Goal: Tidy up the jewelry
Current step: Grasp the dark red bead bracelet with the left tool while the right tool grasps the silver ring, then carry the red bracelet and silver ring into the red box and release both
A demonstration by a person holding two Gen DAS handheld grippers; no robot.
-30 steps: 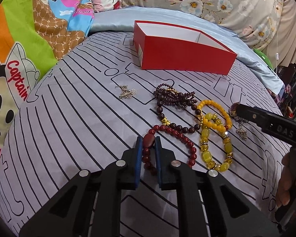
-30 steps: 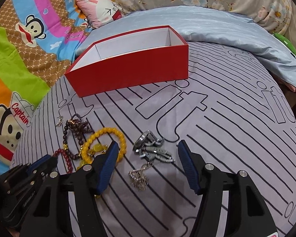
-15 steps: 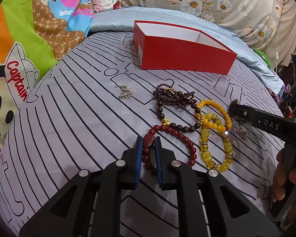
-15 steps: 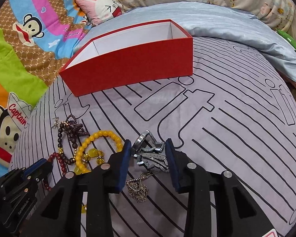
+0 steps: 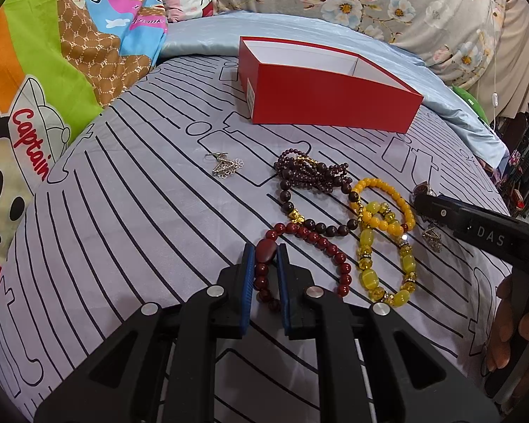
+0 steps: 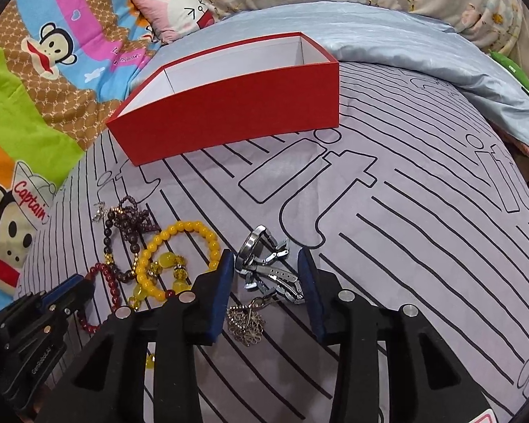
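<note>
Jewelry lies scattered on a grey bedsheet printed with black lines, in front of a red box that stands open, its white inside showing. The sheet is the largest thing in sight, the box next; the box sits at the far edge of the sheet, well apart from the pieces.

The left gripper is clenched on the red bead bracelet, its blue pads pinching the large oval bead and the strand behind it. The rest of that bracelet loops out to the right on the sheet.

The right gripper sits around the metal watch; the left pad touches the round case, while the right pad stands just beside the folded band, so the grasp is not fully closed.

A dark brown bead necklace lies bunched beyond the red bracelet, touching a yellow bead bracelet, which overlaps a second bracelet of larger yellow stones.

A silver filigree earring lies alone, to the left of the dark beads. Another filigree piece lies just under the watch, near the right gripper's left finger.
</note>
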